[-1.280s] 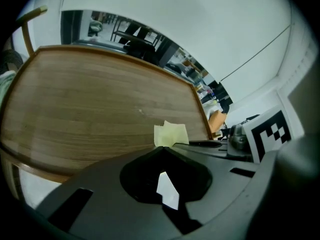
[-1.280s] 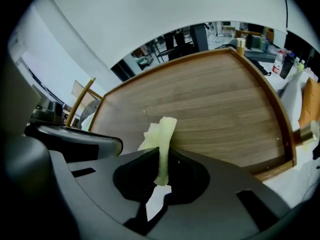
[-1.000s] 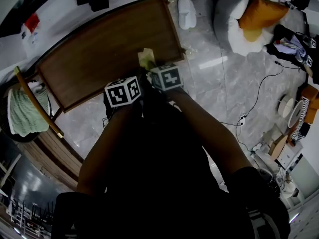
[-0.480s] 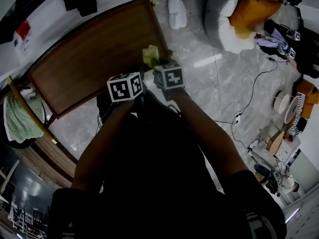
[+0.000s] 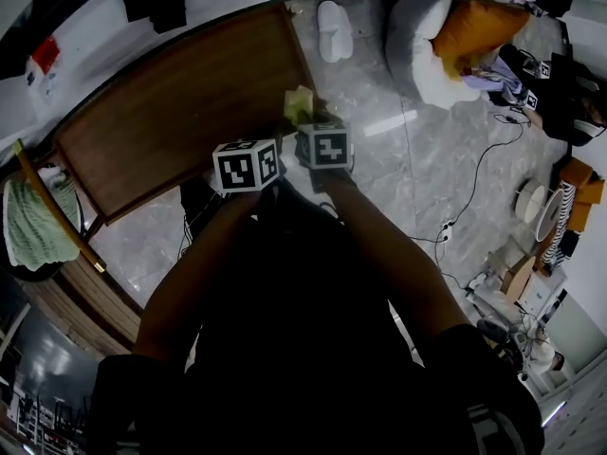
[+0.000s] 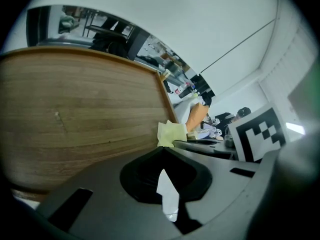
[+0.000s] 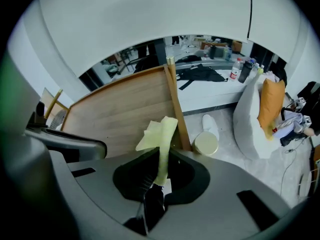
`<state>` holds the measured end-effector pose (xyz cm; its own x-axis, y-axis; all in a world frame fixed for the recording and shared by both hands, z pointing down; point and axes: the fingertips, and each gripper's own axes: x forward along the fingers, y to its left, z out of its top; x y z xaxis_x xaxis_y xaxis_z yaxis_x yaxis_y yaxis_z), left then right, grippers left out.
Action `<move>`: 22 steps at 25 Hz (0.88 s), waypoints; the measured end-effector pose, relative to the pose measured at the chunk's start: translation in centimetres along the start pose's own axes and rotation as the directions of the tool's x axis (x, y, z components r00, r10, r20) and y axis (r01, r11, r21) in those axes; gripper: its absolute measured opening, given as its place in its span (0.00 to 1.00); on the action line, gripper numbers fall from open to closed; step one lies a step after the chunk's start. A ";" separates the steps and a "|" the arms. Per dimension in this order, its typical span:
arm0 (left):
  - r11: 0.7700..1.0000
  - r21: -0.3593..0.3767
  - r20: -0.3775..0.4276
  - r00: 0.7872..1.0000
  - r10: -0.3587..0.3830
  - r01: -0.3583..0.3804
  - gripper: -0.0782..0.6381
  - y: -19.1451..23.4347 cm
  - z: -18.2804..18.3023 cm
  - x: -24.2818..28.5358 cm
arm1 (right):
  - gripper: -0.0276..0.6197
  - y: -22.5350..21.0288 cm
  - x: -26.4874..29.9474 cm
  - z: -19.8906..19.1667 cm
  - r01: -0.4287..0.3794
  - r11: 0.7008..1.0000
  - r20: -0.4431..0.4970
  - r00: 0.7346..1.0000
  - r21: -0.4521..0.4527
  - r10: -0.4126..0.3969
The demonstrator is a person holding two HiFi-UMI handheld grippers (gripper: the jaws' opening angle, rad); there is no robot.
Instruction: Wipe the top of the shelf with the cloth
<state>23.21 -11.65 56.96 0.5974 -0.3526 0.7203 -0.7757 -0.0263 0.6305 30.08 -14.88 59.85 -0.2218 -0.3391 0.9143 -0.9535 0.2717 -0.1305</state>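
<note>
R tool point(image 7: 159, 180) clamped tight on yellow cloth point(image 7: 161, 134), which sticks up past its jaws at near-right corner of the wooden shelf point(image 5: 171, 112) top. L tool point(image 6: 167, 196) just left of it at shelf's near edge, jaws closed w/ nothing between

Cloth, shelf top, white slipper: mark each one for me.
cloth point(image 7: 162, 134): right gripper view, the strip rising from the jaws.
shelf top point(image 5: 180, 112): head view, bare wood centre.
white slipper point(image 5: 334, 27): head view, its middle.
</note>
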 end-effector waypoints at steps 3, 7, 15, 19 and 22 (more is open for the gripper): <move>1.000 -0.006 0.013 1.000 0.006 -0.006 0.12 0.7 0.0 -1.1 | 0.11 -0.2 0.0 0.2 0.026 1.000 0.006 1.000 -0.009 -0.026; 0.999 -0.043 0.043 0.999 0.019 -0.017 0.12 2.9 0.0 -3.4 | 0.11 -0.3 0.0 0.5 0.058 0.998 0.002 0.998 -0.010 -0.058; 0.990 -0.134 0.123 0.990 0.064 -0.047 0.12 9.3 0.2 -9.3 | 0.11 6.5 -1.1 1.2 0.007 0.999 0.026 1.000 -0.048 -0.006; 0.984 -0.165 0.161 0.983 0.092 -0.065 0.12 12.4 0.2 -13.8 | 0.11 14.8 -1.3 1.6 -0.093 0.990 0.032 0.995 -0.102 0.097; 0.980 -0.183 0.188 0.976 0.111 -0.077 0.12 15.2 -0.1 -18.0 | 0.11 21.5 -0.8 1.5 -0.167 0.976 0.021 0.985 -0.141 0.171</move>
<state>0.71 -5.58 53.58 0.4582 -0.5232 0.7186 -0.7690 0.1721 0.6156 9.47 -10.09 55.71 -0.3861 -0.3062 0.8702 -0.8648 0.4485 -0.2259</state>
